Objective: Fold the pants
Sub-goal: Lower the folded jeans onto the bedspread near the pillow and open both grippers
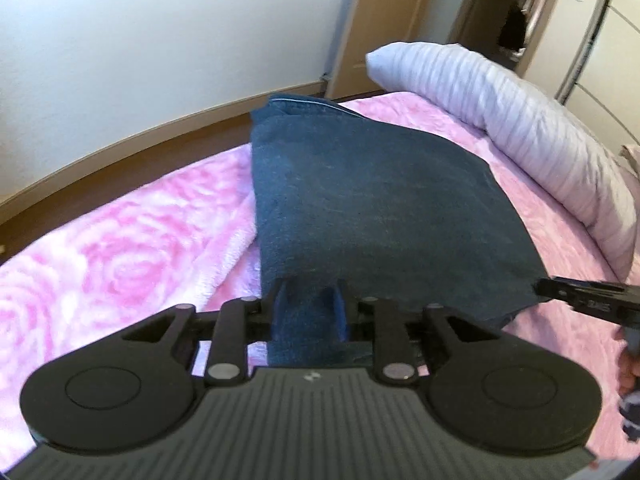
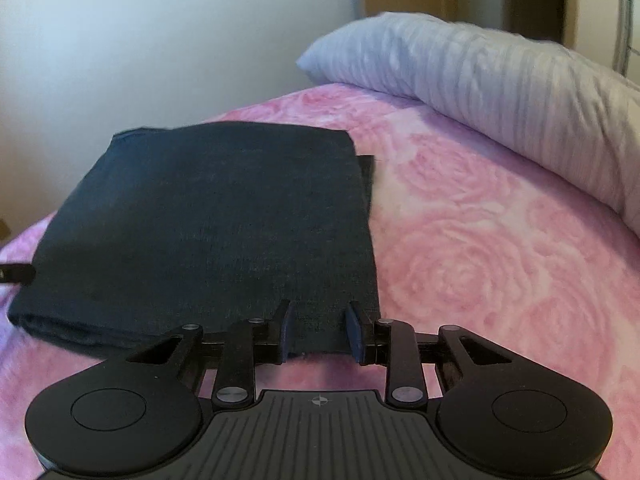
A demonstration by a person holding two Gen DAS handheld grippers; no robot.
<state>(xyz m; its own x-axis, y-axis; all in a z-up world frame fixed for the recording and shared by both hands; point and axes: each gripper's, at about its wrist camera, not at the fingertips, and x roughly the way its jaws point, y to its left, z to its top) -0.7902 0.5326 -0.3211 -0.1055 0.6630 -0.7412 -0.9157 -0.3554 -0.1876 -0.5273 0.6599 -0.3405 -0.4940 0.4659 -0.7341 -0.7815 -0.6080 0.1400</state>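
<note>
1. The pants (image 1: 372, 200), dark blue denim folded into a thick rectangular stack, lie straight ahead of the left gripper (image 1: 308, 312) on the pink rose-patterned blanket (image 1: 120, 248).
2. The left gripper's jaws stand a little apart with the near edge of the denim between them; the cloth fills the gap and runs back toward the camera, so the fingers (image 1: 338, 300) look clamped on that fold, though the contact itself is blurred.
3. In the right wrist view the same stack (image 2: 216, 220) lies ahead and mostly to the left of the right gripper (image 2: 320, 320), whose jaws are parted with the near right corner of the pants between the blue pads (image 2: 354, 332). Whether the pads press the fabric cannot be told.
4. The right gripper's tip (image 1: 560, 288) shows at the stack's right corner in the left view; part of a hand (image 1: 628, 376) is behind it.
5. Beyond and to the right of both grippers, a white striped pillow (image 2: 500, 92) lies across the blanket, well apart from the pants.
6. No containers are in view.
</note>
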